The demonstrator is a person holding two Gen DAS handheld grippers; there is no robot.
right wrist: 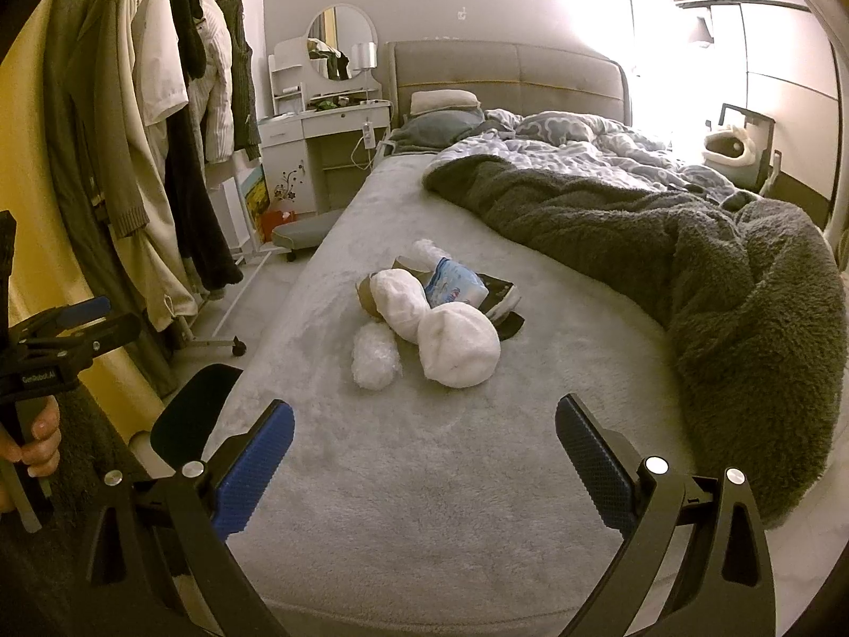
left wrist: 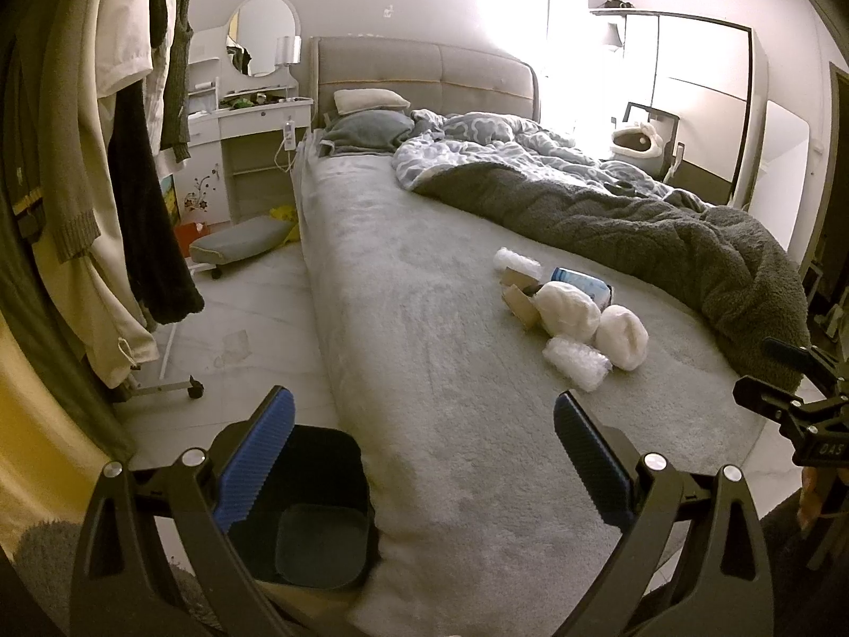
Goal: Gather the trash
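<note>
A grey fleece blanket (right wrist: 743, 286) lies bunched along the right side of a bed (right wrist: 424, 451), a padded headboard (right wrist: 509, 74) at the far end. At far left, a white dressing table (right wrist: 323, 127) with round mirror (right wrist: 339, 42); coats (right wrist: 132, 159) hang near left.

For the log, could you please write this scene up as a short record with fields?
place: bedroom, grey bed
trash: pile on the bed; two white wads, bubble wrap, blue packet, cardboard
bin: dark bin on the floor by the bed's foot corner, seemingly empty
left gripper: open, holding nothing, above bin and bed edge
right gripper: open, holding nothing, short of the pile
collected: nothing yet
</note>
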